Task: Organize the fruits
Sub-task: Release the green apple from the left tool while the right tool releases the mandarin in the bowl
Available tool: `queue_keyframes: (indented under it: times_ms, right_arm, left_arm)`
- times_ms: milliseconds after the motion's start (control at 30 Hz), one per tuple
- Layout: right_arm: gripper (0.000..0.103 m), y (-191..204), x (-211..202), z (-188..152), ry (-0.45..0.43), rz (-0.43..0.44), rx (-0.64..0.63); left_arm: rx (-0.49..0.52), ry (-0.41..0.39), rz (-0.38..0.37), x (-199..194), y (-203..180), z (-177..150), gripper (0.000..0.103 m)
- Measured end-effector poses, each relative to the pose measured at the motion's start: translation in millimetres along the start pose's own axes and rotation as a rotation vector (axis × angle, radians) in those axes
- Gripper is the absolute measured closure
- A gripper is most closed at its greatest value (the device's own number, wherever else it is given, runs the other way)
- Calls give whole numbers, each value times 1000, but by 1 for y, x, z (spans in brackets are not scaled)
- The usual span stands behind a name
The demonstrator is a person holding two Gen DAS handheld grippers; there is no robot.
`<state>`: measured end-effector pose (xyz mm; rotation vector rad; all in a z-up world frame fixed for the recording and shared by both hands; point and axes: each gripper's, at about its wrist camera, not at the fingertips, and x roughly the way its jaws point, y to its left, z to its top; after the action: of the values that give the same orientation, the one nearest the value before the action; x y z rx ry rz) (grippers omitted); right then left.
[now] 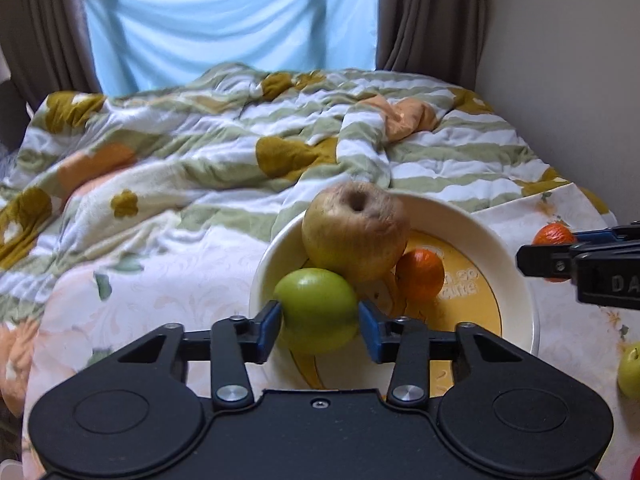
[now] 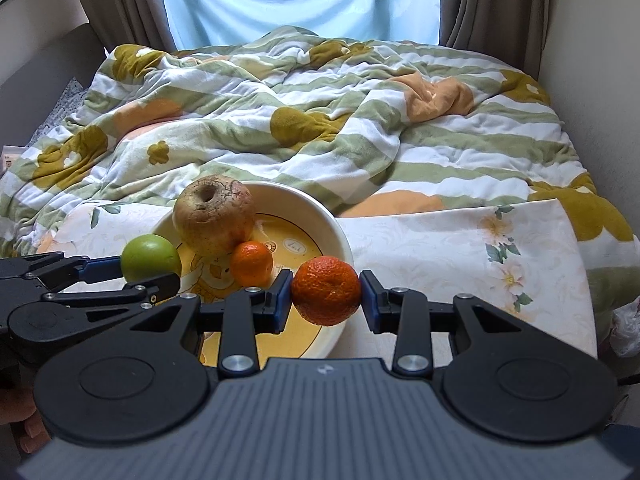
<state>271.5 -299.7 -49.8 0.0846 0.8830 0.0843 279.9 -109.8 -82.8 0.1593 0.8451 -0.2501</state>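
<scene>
Fruits are gathered at a cream bowl [image 1: 516,276] in the lower centre of both views. A green apple [image 1: 316,308] is clamped between the blue pads of the left gripper [image 1: 320,320], over the bowl's near rim. A large tangerine [image 2: 326,290] is pinched by the right gripper [image 2: 326,298] at the bowl's right edge. Inside the bowl, a wrinkled yellow-brown apple [image 2: 214,216] is seen touching a small tangerine [image 2: 252,262]. Another green apple [image 1: 630,370] is cut by the lower right edge of the left view, on the floral cloth [image 2: 460,248]. A striped blanket [image 2: 320,120] is spread behind.
</scene>
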Motion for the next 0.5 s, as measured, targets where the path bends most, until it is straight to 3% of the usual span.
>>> queue_keyframes:
  times_ms: [67, 133, 167, 200, 267, 500]
  right_arm:
    - [52, 1, 3, 1, 3, -1, 0]
    - [52, 1, 6, 1, 6, -2, 0]
    - [52, 2, 7, 1, 8, -1, 1]
    - [52, 1, 8, 2, 9, -1, 1]
    - [52, 1, 8, 2, 9, 0, 1]
    - [52, 4, 14, 6, 4, 14, -20]
  left_arm:
    - [12, 0, 7, 2, -1, 4, 56]
    - [4, 2, -5, 2, 1, 4, 44]
    - [3, -4, -8, 0, 2, 4, 21]
    - [4, -17, -5, -3, 3, 4, 5]
    - [9, -43, -3, -10, 4, 4, 3]
    - [-15, -26, -13, -24, 12, 3, 3]
